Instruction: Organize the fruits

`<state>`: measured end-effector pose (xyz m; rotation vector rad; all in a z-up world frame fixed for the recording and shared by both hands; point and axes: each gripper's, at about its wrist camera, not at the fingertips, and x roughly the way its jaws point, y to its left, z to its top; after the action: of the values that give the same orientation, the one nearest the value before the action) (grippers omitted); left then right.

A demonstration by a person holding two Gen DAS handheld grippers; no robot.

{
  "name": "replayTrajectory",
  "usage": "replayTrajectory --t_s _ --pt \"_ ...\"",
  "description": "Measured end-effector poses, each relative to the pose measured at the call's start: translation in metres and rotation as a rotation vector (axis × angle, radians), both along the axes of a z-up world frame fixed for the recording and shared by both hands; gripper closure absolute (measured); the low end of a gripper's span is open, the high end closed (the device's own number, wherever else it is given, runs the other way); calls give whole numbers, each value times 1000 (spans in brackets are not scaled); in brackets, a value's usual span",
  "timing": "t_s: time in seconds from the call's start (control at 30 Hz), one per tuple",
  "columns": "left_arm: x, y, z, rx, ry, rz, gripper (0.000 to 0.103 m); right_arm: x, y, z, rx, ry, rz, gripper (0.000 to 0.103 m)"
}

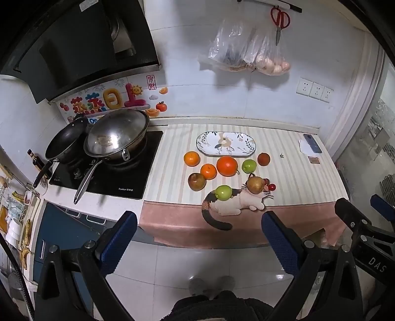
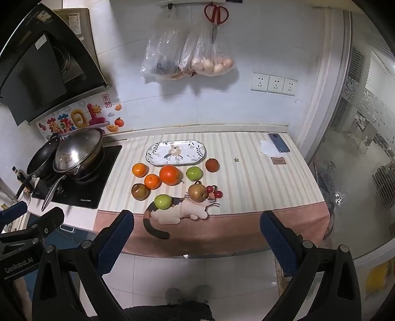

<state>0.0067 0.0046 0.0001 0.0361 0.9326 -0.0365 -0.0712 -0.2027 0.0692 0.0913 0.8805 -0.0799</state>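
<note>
Several fruits lie on the striped counter mat (image 1: 296, 177): a big orange (image 1: 227, 166) (image 2: 169, 174), two smaller oranges (image 1: 191, 158) (image 1: 208, 171), two green apples (image 1: 249, 166) (image 1: 223, 192), two brownish pears (image 1: 196, 181) (image 1: 255, 184), a dark red fruit (image 1: 263, 159) and small cherries (image 1: 270, 186). An empty oval patterned plate (image 1: 249, 151) (image 2: 200, 153) lies behind them. My left gripper (image 1: 198, 222) and right gripper (image 2: 196, 219) are both open and empty, held over the floor in front of the counter, apart from the fruit.
A hob (image 1: 138, 172) with a steel wok (image 1: 118, 135) and a black pan (image 1: 66, 140) is to the left. A phone (image 2: 279, 142) and paper lie at the counter's far right. Bags (image 2: 187, 54) and scissors (image 2: 216, 17) hang on the wall.
</note>
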Motion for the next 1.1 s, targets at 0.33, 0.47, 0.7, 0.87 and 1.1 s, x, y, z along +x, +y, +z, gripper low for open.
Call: replayTrajectory --t_s 0.33,0.47,0.7,0.87,1.1 --pt "-9 -4 5 1 -23 17 0 -2 2 6 -3 -7 2 0" --pt "-10 -1 7 1 -29 21 0 -5 1 14 -2 -10 13 0" --pt "-9 0 8 2 -32 25 0 -5 2 19 -1 -17 27 0" --pt "-11 0 7 2 -33 25 0 -4 -1 16 5 -18 21 0" --pt "-9 0 8 0 -33 25 0 -4 -3 13 7 -17 19 0"
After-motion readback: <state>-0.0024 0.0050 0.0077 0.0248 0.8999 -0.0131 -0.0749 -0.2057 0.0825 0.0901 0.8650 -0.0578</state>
